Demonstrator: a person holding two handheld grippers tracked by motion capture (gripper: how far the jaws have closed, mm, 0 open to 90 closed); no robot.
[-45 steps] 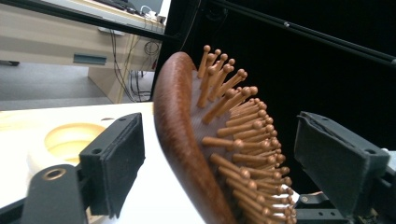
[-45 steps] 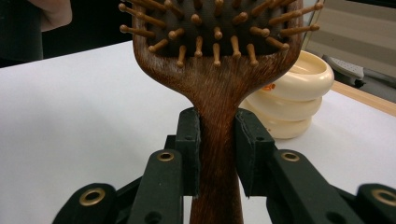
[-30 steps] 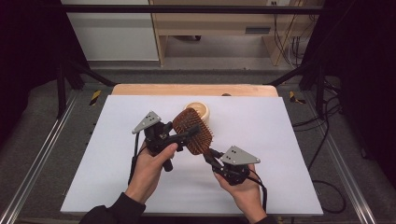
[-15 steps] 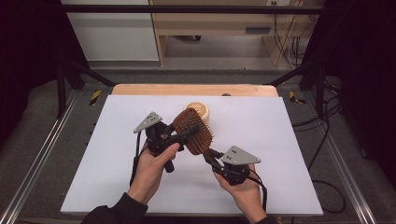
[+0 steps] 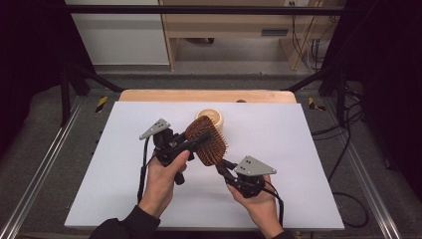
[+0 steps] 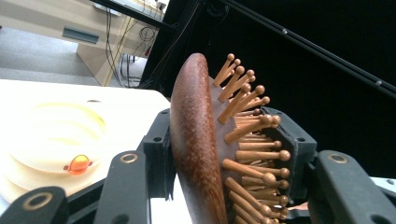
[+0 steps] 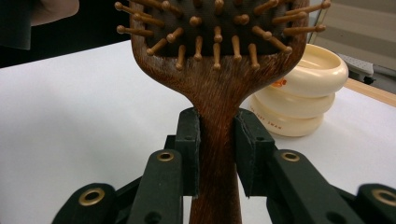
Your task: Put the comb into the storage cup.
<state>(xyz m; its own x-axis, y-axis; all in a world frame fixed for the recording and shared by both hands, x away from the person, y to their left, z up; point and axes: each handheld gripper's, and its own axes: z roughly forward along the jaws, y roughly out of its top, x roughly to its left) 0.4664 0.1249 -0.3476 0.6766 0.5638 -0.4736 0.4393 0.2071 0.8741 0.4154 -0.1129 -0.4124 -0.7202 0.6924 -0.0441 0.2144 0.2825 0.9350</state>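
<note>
obstacle: cream bowl (image 5: 211, 118) just behind hairbrush (image 5: 208, 141) | free: white table (image 5: 298, 144) right, left, front

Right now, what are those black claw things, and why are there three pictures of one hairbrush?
Those claws are grippers, tools a person squeezes by hand. No robot here: two hands come in from the bottom of the high view, taken by a camera above the white table. The left gripper pinches the hairbrush by its head: one jaw on the smooth back, one on the pins. The right gripper pinches the handle. Together they hold the brush up off the table.

The other two pictures come from small cameras riding on each gripper, looking along its black jaws. So you see the brush head close up from the left one, and the handle from the right one.

Behind the brush sits a cream ridged bowl.
</note>
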